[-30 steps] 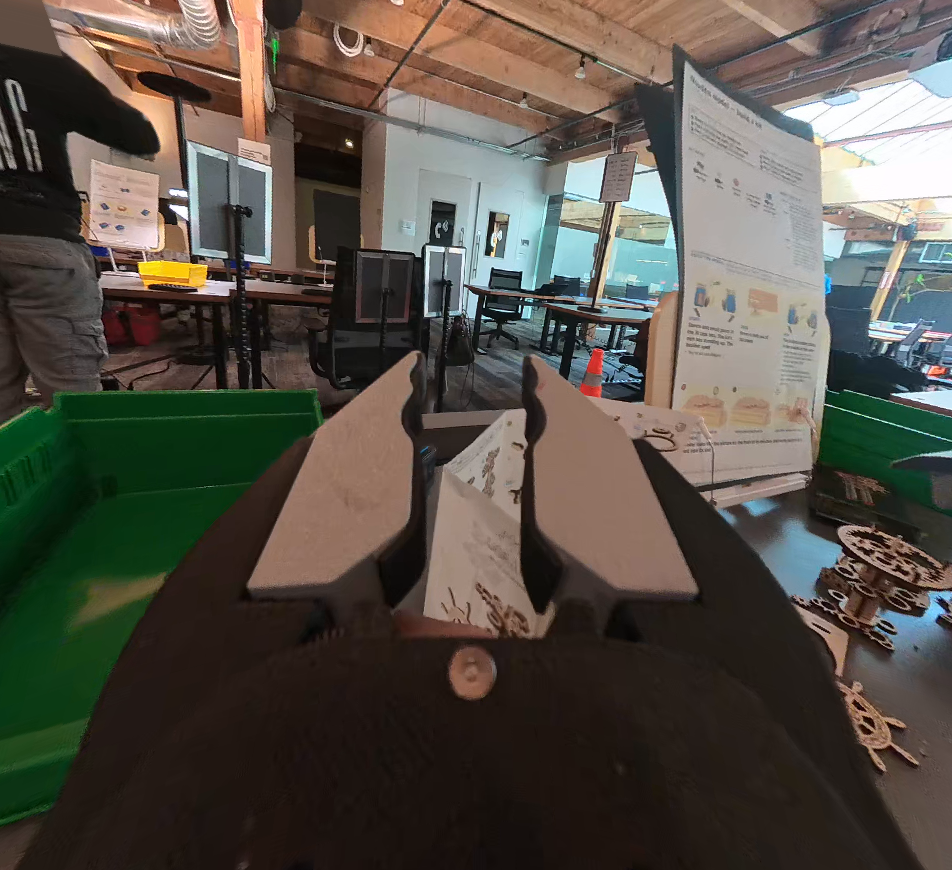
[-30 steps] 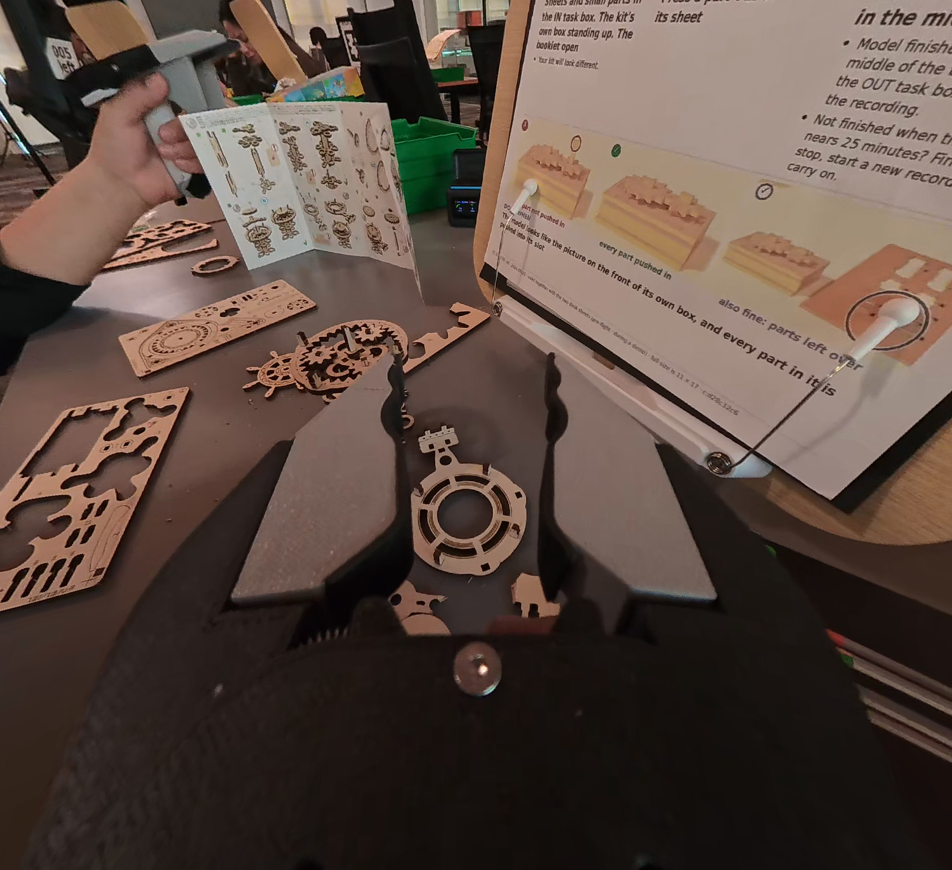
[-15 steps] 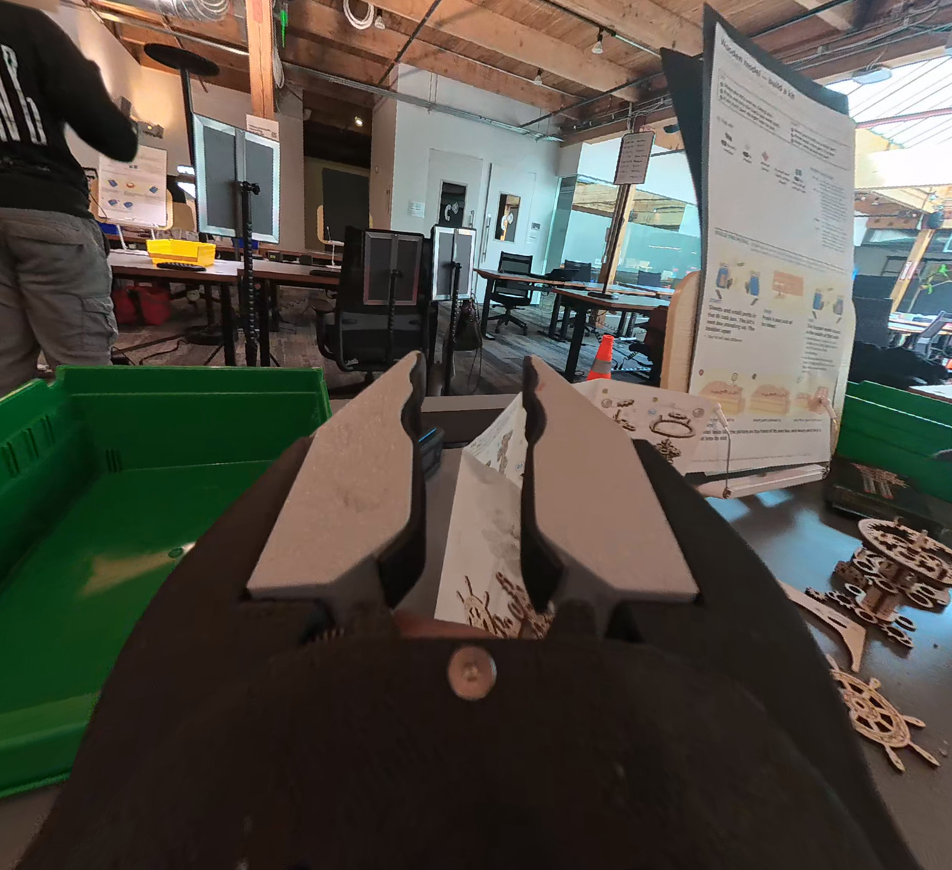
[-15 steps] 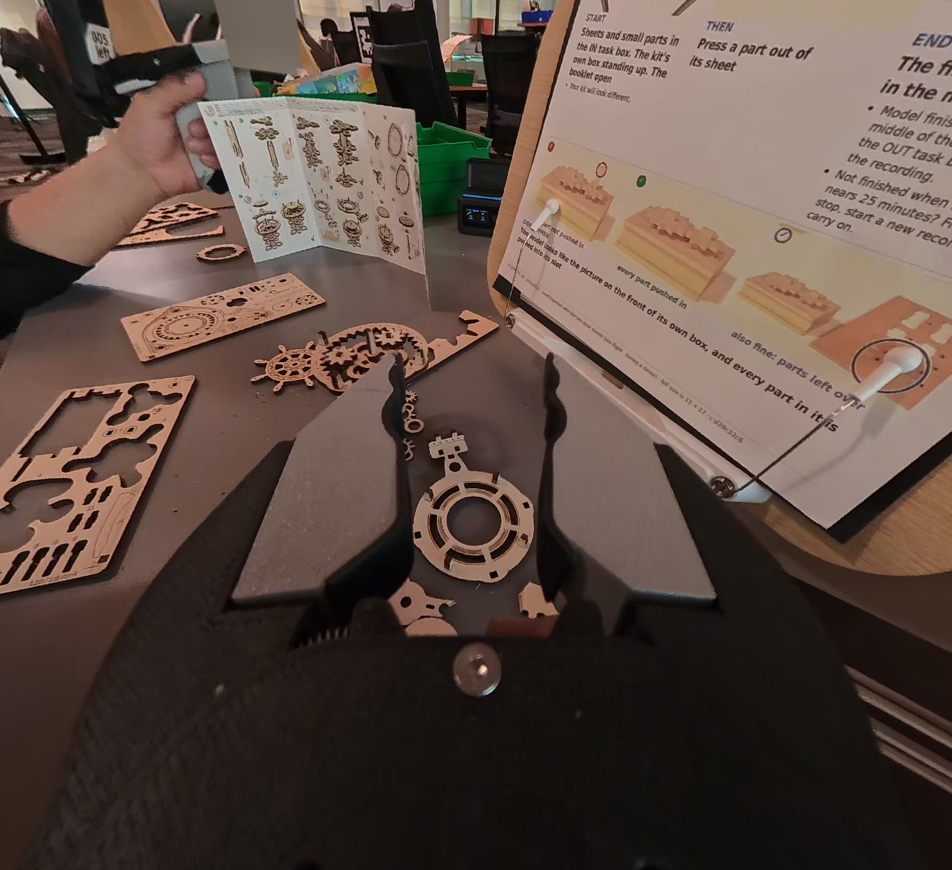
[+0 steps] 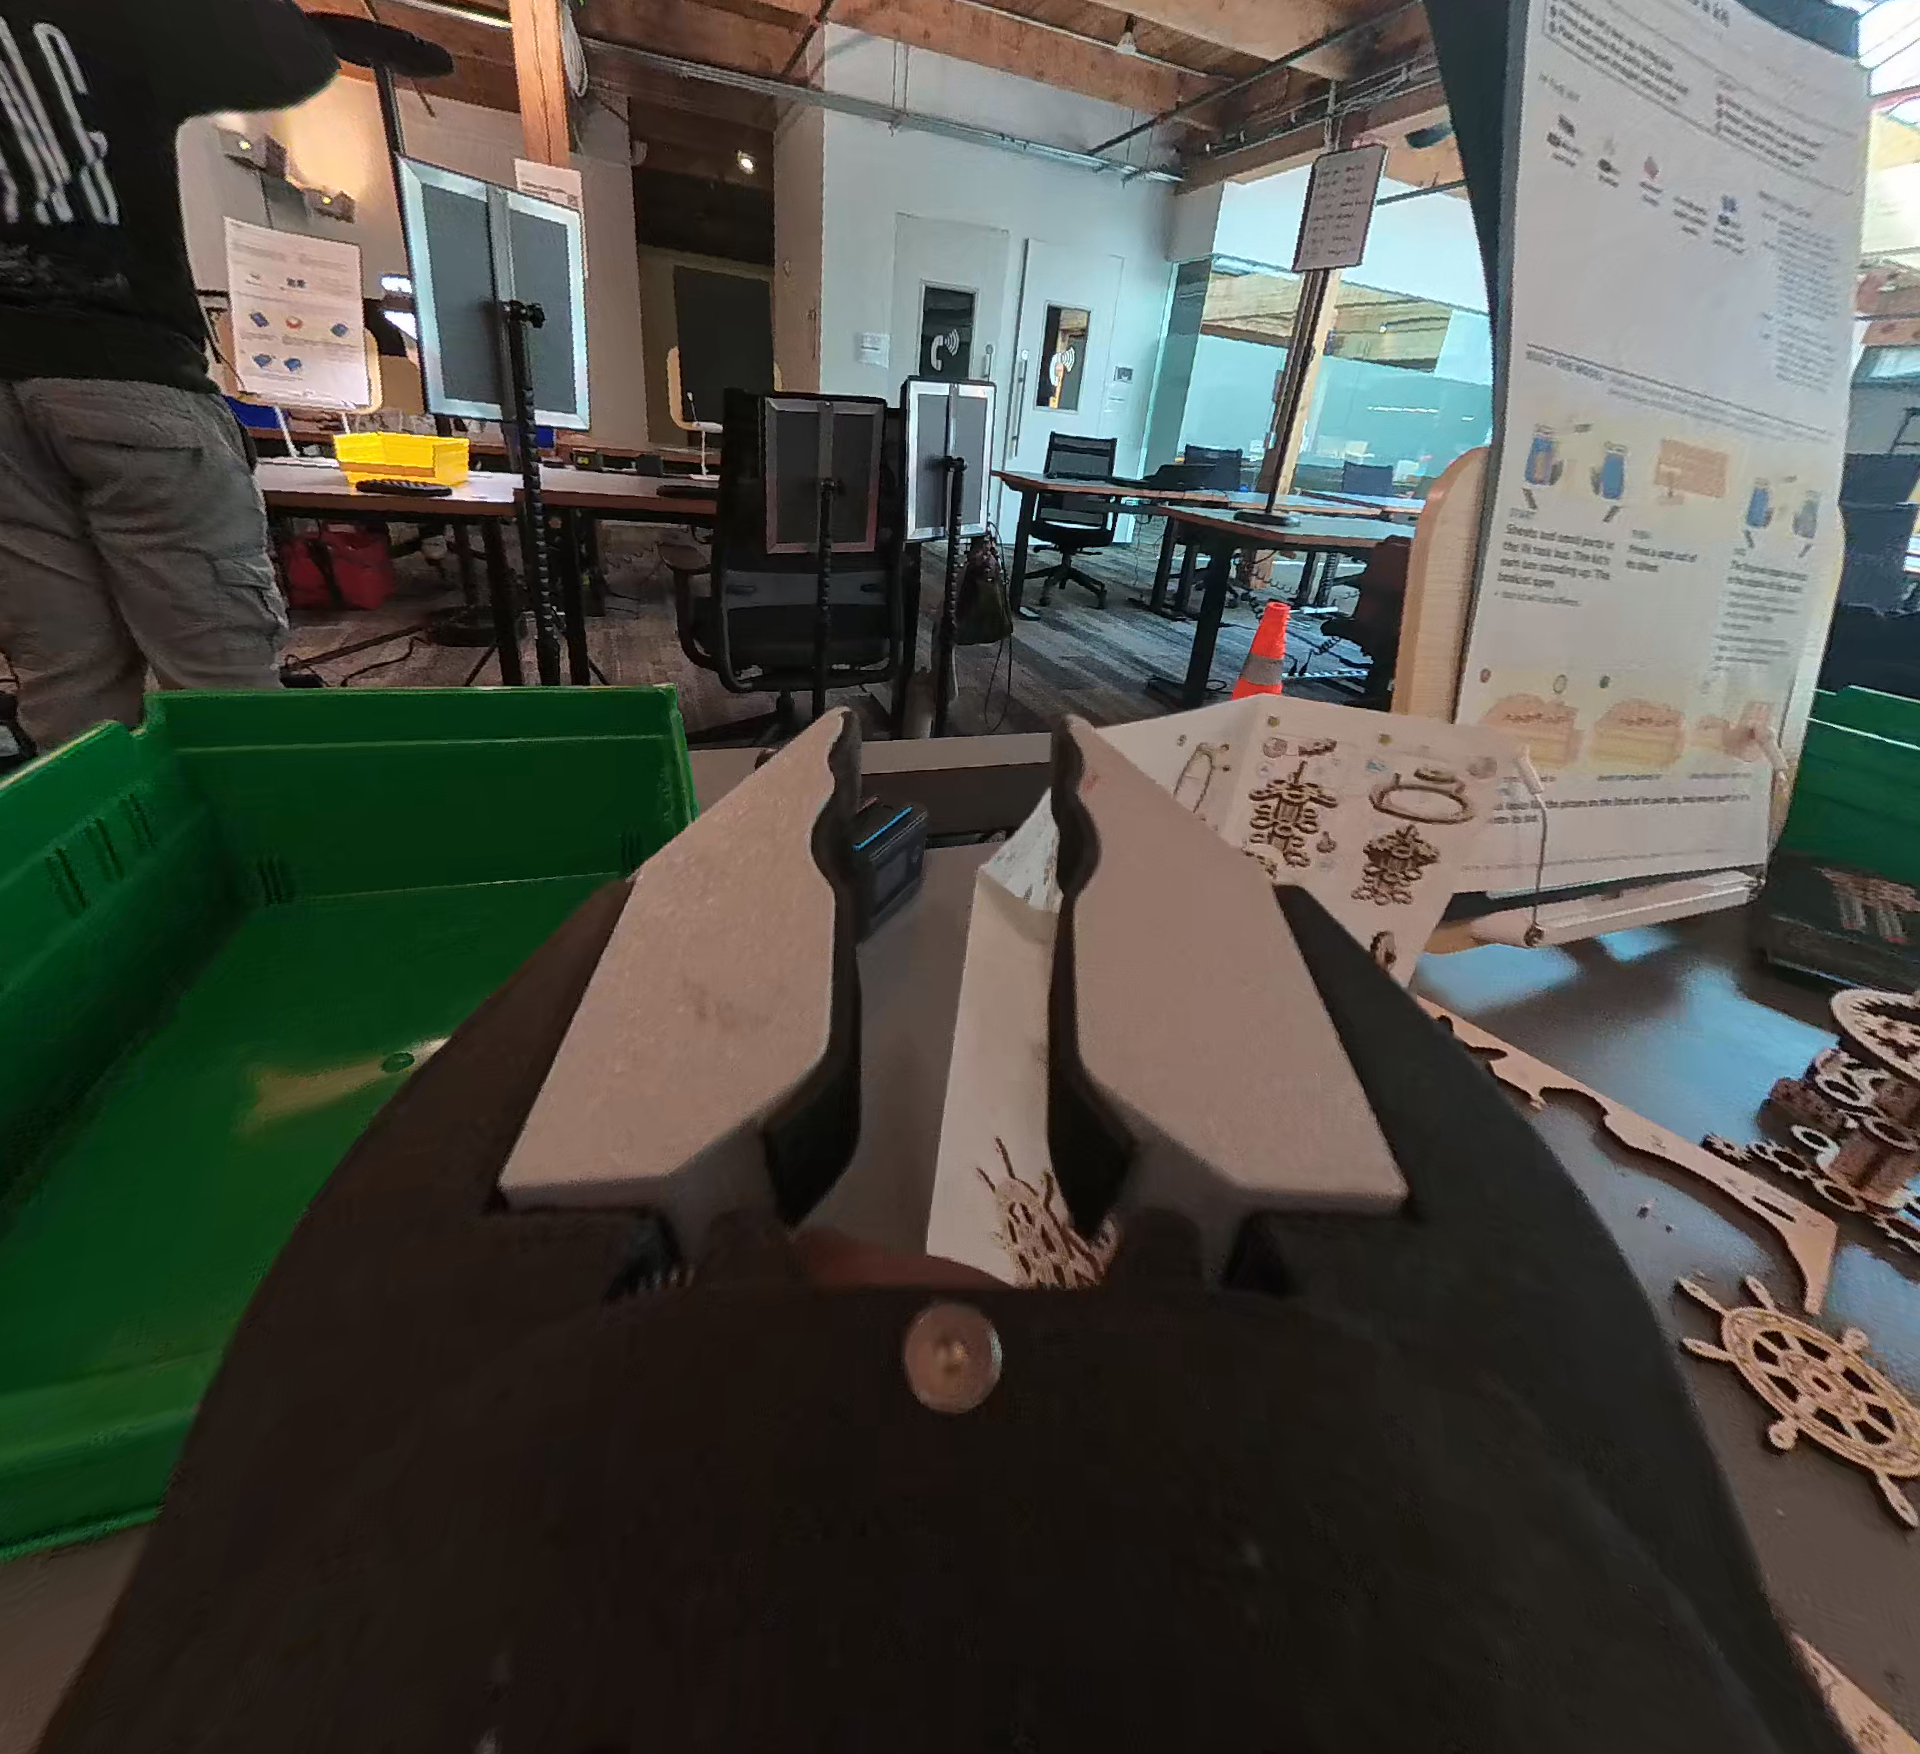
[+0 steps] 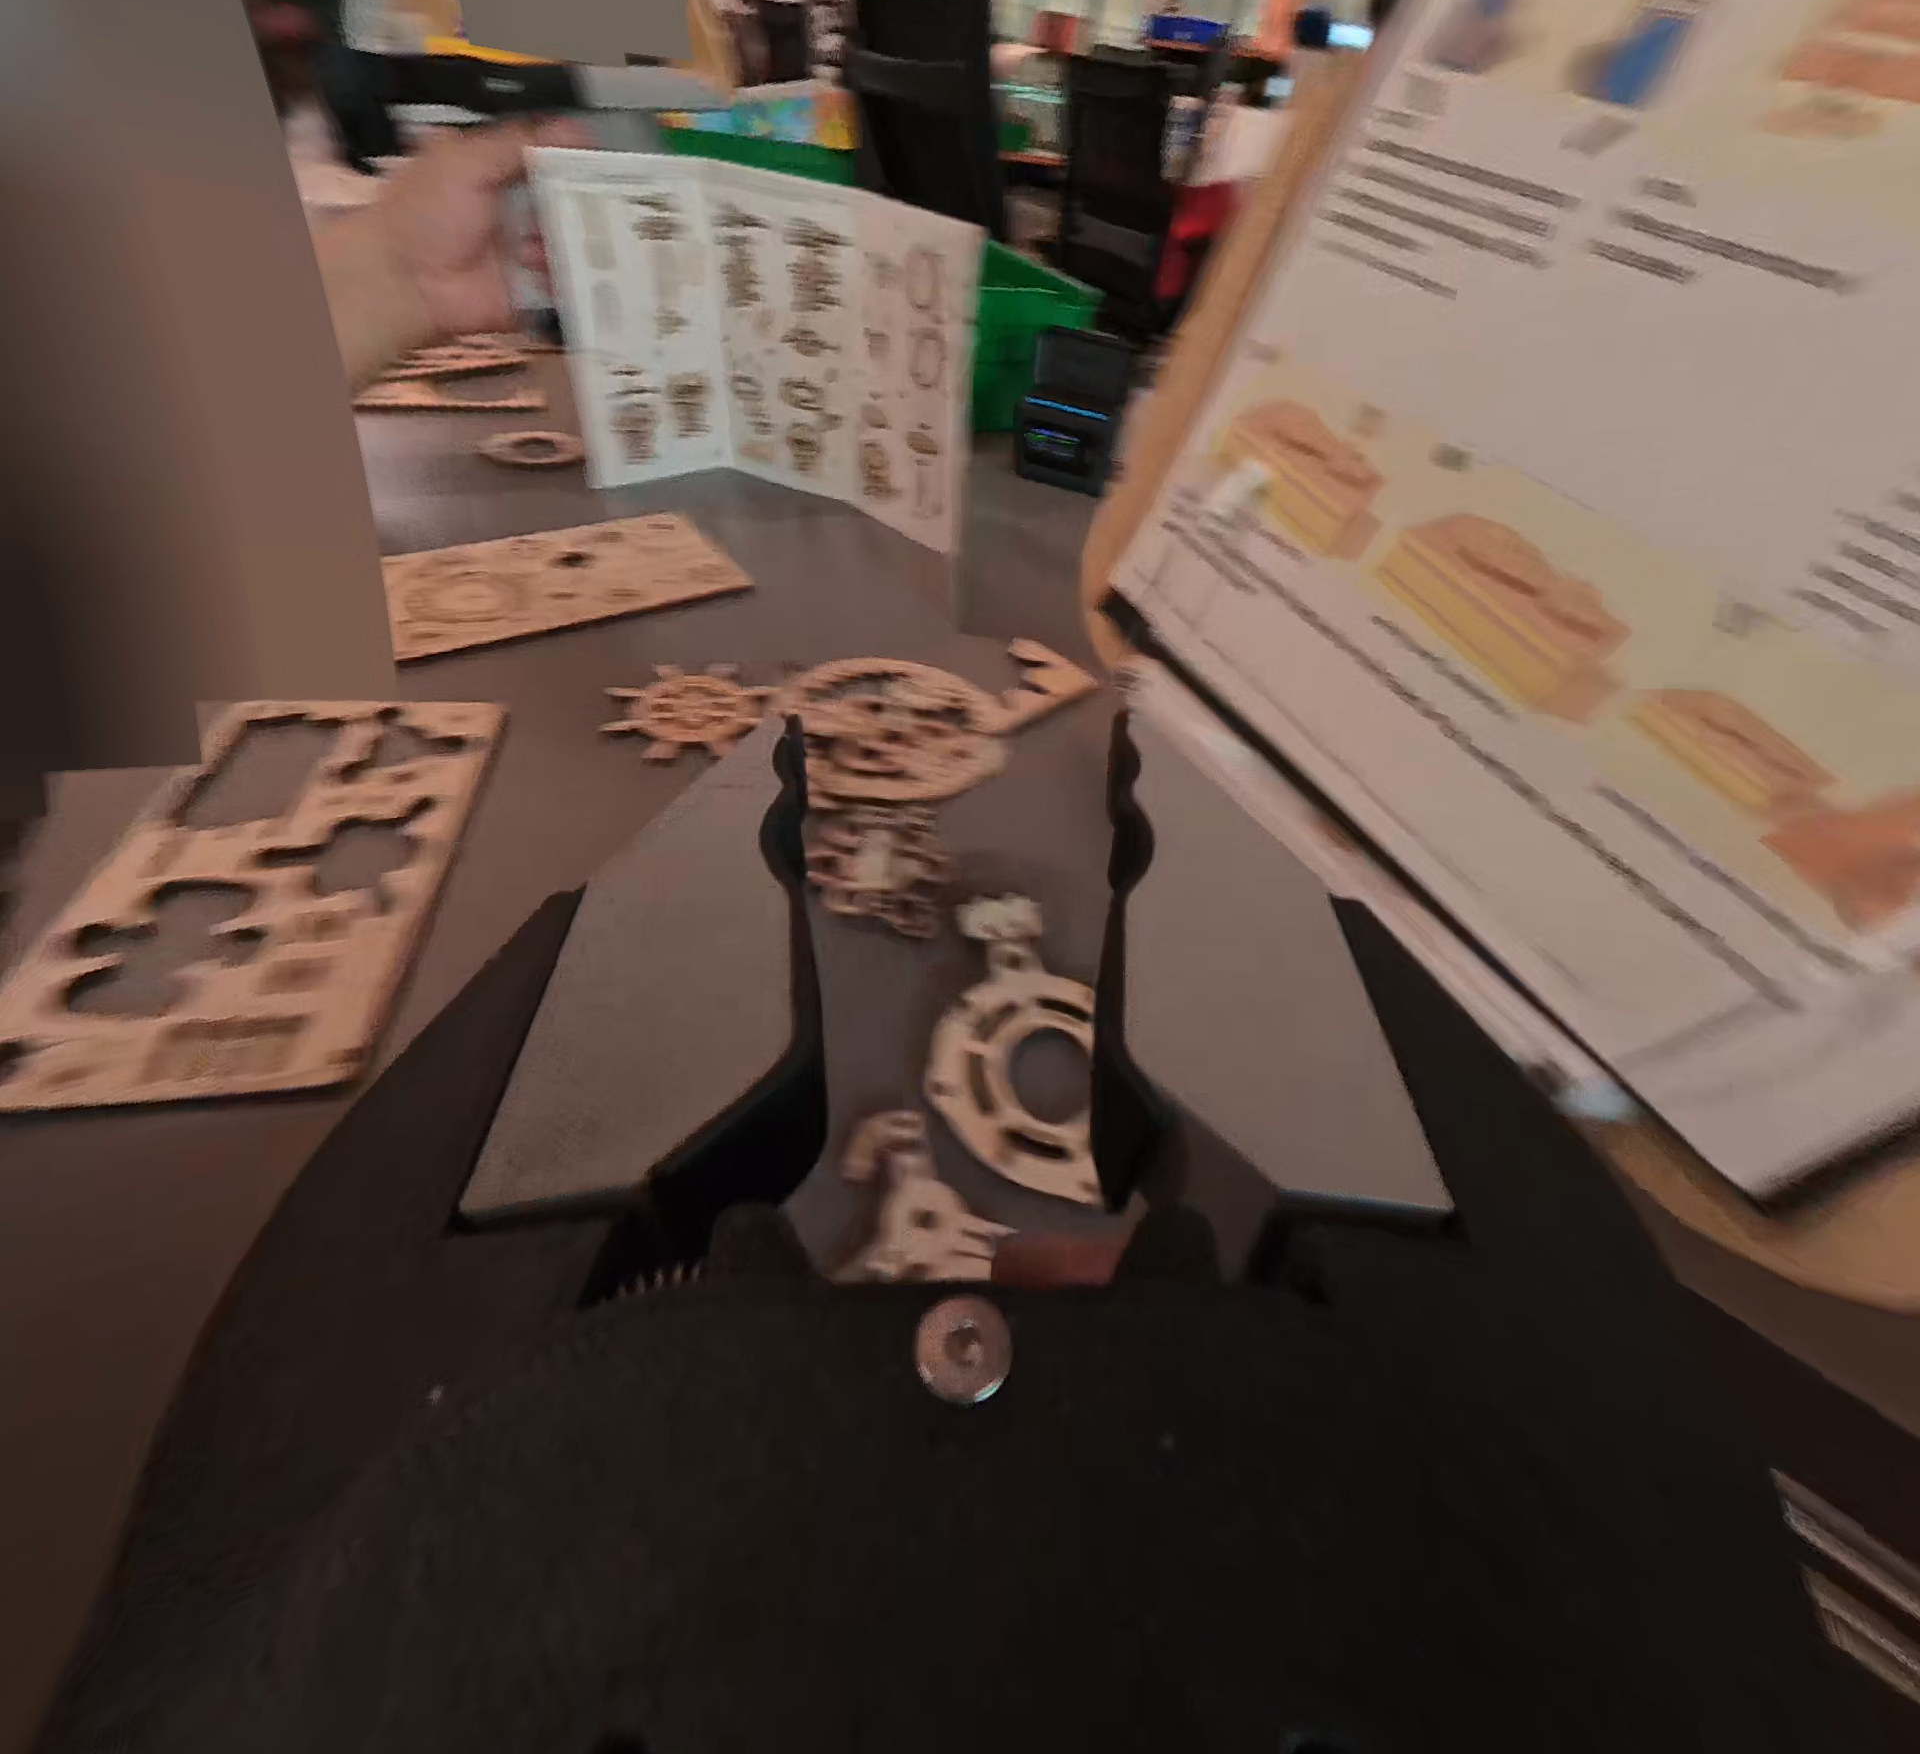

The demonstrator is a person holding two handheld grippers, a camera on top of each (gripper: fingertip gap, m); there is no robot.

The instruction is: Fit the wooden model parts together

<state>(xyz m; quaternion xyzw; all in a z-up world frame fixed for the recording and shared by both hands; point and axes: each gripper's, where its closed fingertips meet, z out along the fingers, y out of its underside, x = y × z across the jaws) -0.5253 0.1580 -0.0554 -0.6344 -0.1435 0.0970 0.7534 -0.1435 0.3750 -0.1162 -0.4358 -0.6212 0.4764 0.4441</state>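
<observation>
Left wrist view: the left gripper stands parted, the booklet against its right finger, no longer pinched as before; I judge the step is checking instructions.

Right wrist view, blurred: the right gripper is open and empty above the ring part, seemingly swung left. Next: close on that ring squarely.

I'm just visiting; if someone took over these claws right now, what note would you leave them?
Left claw: instruction booklet between its jaws; grip unclear.
Right claw: open, empty, above the ring part lying on the table.
Done: a gear assembly partly built, beside the ship's wheel.
Left: fit the loose parts; one sheet looks unpunched.
</observation>
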